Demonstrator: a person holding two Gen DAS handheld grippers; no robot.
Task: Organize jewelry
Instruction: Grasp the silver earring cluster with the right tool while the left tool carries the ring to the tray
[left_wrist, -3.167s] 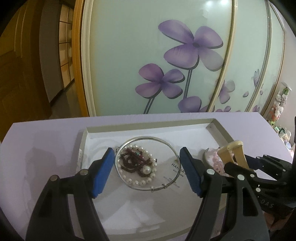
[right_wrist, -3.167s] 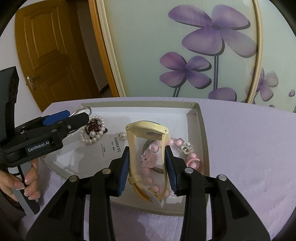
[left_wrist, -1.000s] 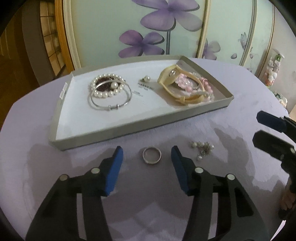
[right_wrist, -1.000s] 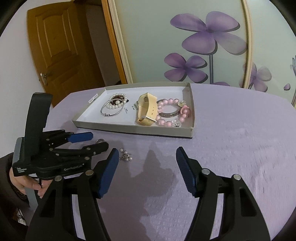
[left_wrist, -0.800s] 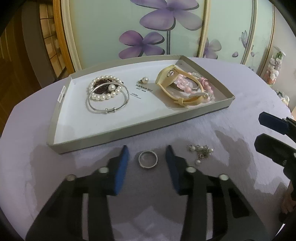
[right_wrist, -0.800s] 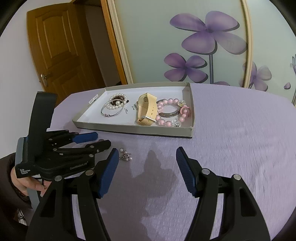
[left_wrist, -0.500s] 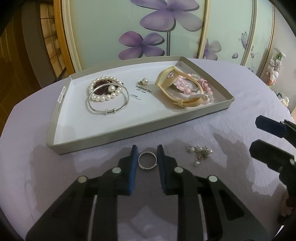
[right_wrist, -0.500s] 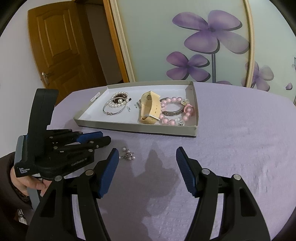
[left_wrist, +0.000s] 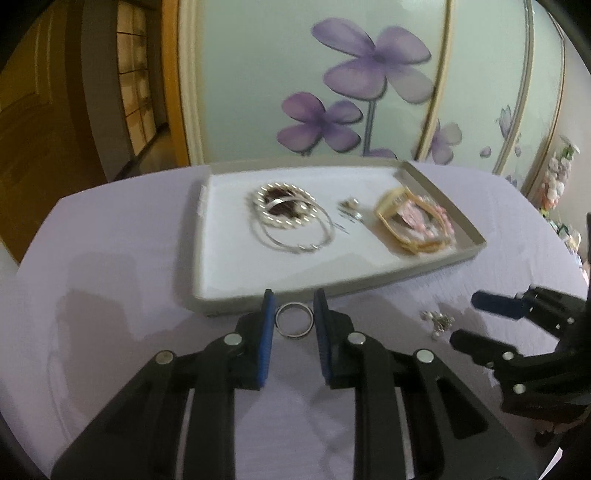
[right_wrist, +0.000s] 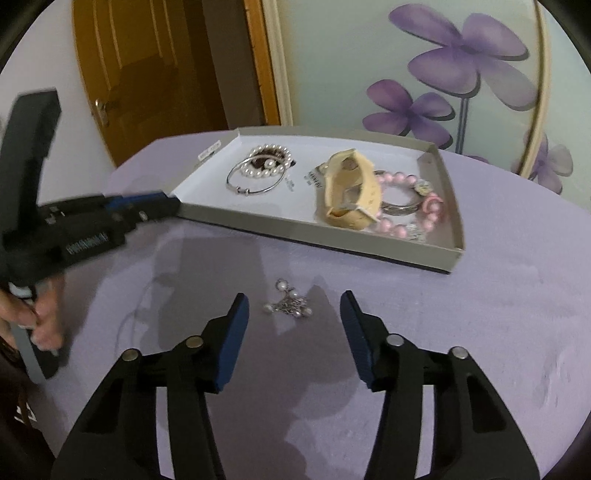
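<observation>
Small silver band ring (left_wrist: 294, 319) pinched between narrowed left gripper (left_wrist: 294, 322) pads, grey cardboard tray (left_wrist: 236, 293) just ahead. Right gripper (right_wrist: 294, 325) closing, nothing gripped; silver pearl-drop earring cluster (right_wrist: 288, 305) on lilac tabletop (right_wrist: 480, 332) between jaws, slightly forward, long axis crosswise.

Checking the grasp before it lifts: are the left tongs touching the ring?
Touching. The left wrist view shows the ring pinched between both blue pads of the left tongs.

You're in a home: behind the lilac-clothed table (right_wrist: 480, 314) stand a flowered sliding wardrobe (right_wrist: 443, 74) and a wooden door (right_wrist: 147, 74).
</observation>
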